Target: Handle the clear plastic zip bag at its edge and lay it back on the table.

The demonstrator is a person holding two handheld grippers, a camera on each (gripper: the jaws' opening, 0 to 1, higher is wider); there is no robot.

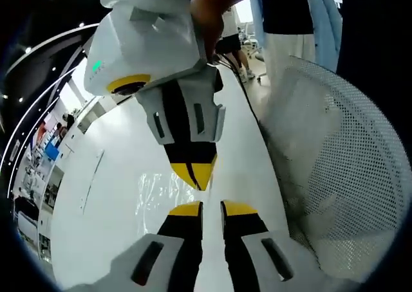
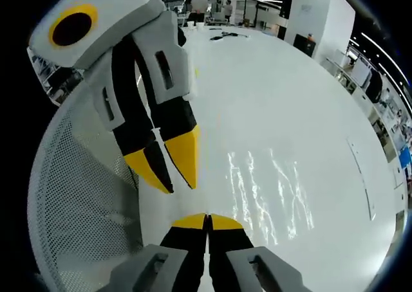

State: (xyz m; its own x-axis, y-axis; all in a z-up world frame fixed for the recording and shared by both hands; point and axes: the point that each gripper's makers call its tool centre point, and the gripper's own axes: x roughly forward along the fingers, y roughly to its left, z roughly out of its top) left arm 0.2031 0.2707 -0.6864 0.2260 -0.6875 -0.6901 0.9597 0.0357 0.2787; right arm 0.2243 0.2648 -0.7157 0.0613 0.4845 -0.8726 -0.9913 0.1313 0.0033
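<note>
The clear plastic zip bag (image 1: 158,192) lies flat on the white table (image 1: 103,228), glinting with reflections. In the left gripper view my left gripper (image 1: 211,208) is open by a narrow gap with nothing in it, just right of the bag. My right gripper (image 1: 195,176) comes down from above, shut, its tips at the bag's near edge. In the right gripper view the bag (image 2: 270,189) lies right of my right gripper (image 2: 208,220), whose jaws meet with nothing visible between them. The left gripper (image 2: 170,176) hangs at upper left, fingers slightly apart.
A white mesh chair back (image 1: 341,163) stands against the table's edge, also seen as the mesh chair (image 2: 77,208) in the right gripper view. A person (image 1: 290,22) stands beyond the table. A thin strip (image 2: 360,176) lies on the table past the bag.
</note>
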